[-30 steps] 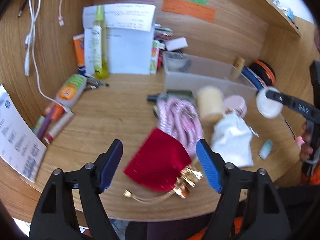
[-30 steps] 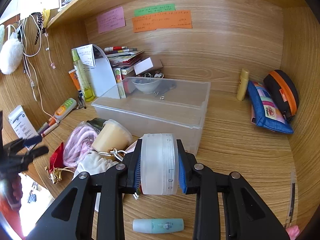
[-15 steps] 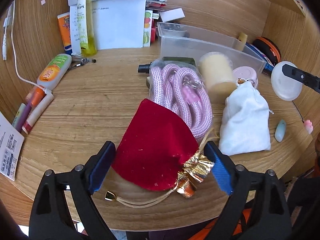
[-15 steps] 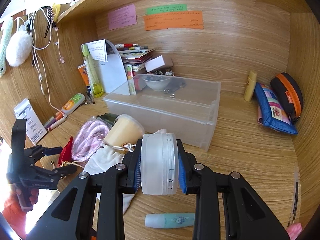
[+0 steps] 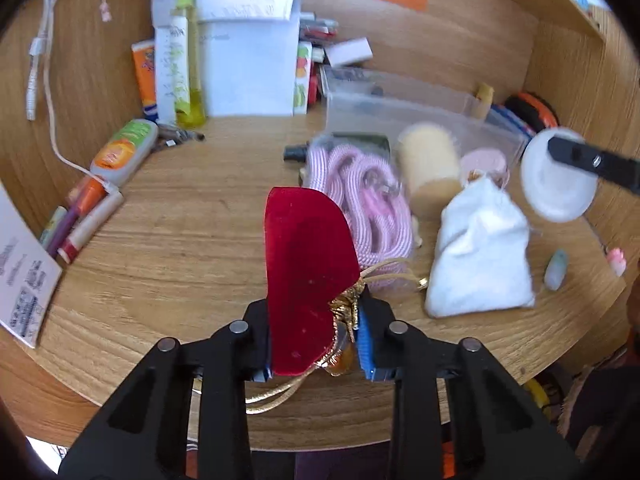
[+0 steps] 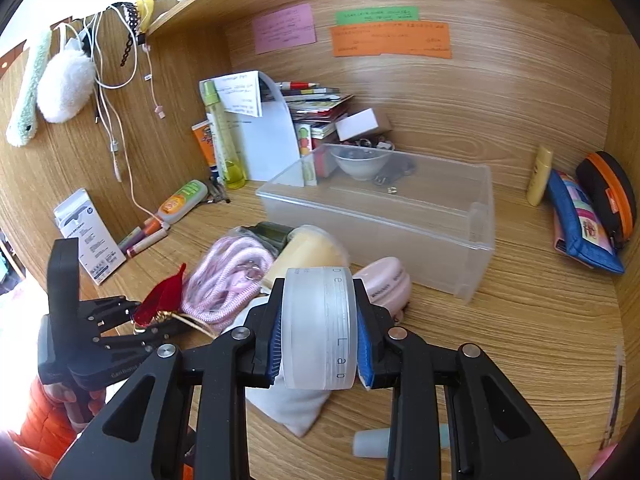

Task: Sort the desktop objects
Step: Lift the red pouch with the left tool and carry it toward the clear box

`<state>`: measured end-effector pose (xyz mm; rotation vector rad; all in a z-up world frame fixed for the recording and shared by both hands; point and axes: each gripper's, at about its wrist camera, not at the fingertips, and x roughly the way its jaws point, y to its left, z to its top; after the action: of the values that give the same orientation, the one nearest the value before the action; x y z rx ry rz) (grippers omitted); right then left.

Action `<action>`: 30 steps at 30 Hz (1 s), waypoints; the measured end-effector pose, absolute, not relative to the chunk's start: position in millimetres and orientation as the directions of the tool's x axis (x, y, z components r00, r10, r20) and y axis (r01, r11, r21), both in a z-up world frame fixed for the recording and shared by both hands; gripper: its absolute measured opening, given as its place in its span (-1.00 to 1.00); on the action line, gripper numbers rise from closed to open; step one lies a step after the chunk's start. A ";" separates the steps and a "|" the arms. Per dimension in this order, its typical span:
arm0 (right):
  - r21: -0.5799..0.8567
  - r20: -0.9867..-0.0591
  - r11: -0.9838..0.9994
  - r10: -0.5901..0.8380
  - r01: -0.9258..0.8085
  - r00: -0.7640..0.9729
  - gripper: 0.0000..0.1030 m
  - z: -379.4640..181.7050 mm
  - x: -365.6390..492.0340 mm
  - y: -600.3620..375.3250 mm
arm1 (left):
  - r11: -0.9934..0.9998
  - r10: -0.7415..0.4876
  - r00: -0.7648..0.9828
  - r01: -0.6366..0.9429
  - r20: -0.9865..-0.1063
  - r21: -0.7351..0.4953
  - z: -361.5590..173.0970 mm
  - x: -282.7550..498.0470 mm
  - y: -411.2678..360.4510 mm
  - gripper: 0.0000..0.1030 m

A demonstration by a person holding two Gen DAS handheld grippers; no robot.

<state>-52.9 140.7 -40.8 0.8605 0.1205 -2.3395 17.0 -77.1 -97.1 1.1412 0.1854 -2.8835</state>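
A red velvet pouch [image 5: 308, 256] with a gold drawstring stands folded upright between the jaws of my left gripper [image 5: 316, 344]. The jaws are closing, and their pads pinch its gathered end just above the desk's front edge. My right gripper [image 6: 319, 324] is shut on a frosted white round jar [image 6: 318, 320], held above a white cloth pouch [image 5: 480, 260]. The jar [image 5: 560, 196] also shows at the right of the left wrist view. A pink rope [image 5: 360, 200], a cream cup [image 5: 430, 160] and a pink case [image 6: 386, 284] lie before a clear plastic box [image 6: 440, 236].
Bottles, a paper stand and books line the back wall. Pens [image 5: 76, 220] and a white card [image 5: 24, 276] lie at the left. A mint tube [image 5: 556, 266] lies near the right front edge. Zip pouches [image 6: 580, 220] lean in the right corner. Cables hang on the left wall.
The left jaws have closed from wide apart onto the red pouch, which went from lying flat to standing folded. The right gripper with the jar shifted slightly toward the box.
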 end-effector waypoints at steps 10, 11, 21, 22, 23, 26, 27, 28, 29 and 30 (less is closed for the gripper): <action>0.135 -0.595 -0.797 -0.540 0.589 -0.595 -0.48 -31.3 -56.1 143.9 | -0.990 0.055 -0.817 0.032 -0.575 -0.140 -45.9 16.1 -77.3 -0.41; 0.131 -0.590 -0.800 -0.537 0.585 -0.603 -0.48 -28.7 -56.8 145.7 | -0.990 0.064 -0.821 0.022 -0.567 -0.143 -41.3 13.3 -75.4 -0.41; 0.120 -0.543 -0.827 -0.518 0.550 -0.661 -0.48 -2.8 -74.3 165.7 | -0.991 0.125 -0.842 -0.076 -0.525 -0.114 -8.5 -33.9 -49.0 -0.40; 0.118 -0.540 -0.828 -0.517 0.549 -0.664 -0.48 -0.6 -76.8 167.1 | -0.991 0.126 -0.844 -0.080 -0.522 -0.111 -6.2 -38.5 -46.7 -0.40; 0.111 -0.537 -0.832 -0.510 0.543 -0.672 -0.48 2.4 -80.9 168.1 | -0.991 0.128 -0.845 -0.086 -0.520 -0.104 -3.8 -45.1 -44.1 -0.40; 0.099 -0.535 -0.837 -0.501 0.538 -0.681 -0.48 8.4 -92.4 169.6 | -0.991 0.132 -0.845 -0.098 -0.518 -0.093 1.8 -61.5 -38.5 -0.40; 0.096 -0.534 -0.839 -0.498 0.535 -0.684 -0.48 10.7 -97.5 170.4 | -0.990 0.138 -0.846 -0.104 -0.516 -0.094 3.9 -66.3 -37.4 -0.40; 0.092 -0.531 -0.840 -0.495 0.534 -0.688 -0.48 13.3 -102.7 170.6 | -0.989 0.144 -0.845 -0.112 -0.516 -0.093 5.8 -71.7 -35.8 -0.40; 0.089 -0.529 -0.841 -0.494 0.534 -0.690 -0.48 15.2 -106.7 170.8 | -0.990 0.142 -0.845 -0.113 -0.516 -0.087 8.3 -77.8 -33.7 -0.40; 0.086 -0.527 -0.842 -0.492 0.532 -0.693 -0.48 17.2 -110.8 171.1 | -0.990 0.143 -0.845 -0.117 -0.516 -0.082 10.2 -82.9 -32.7 -0.40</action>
<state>-110.8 171.1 17.2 0.7392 0.0978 -2.4672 -82.9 -32.7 10.2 0.8874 0.0782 -3.1540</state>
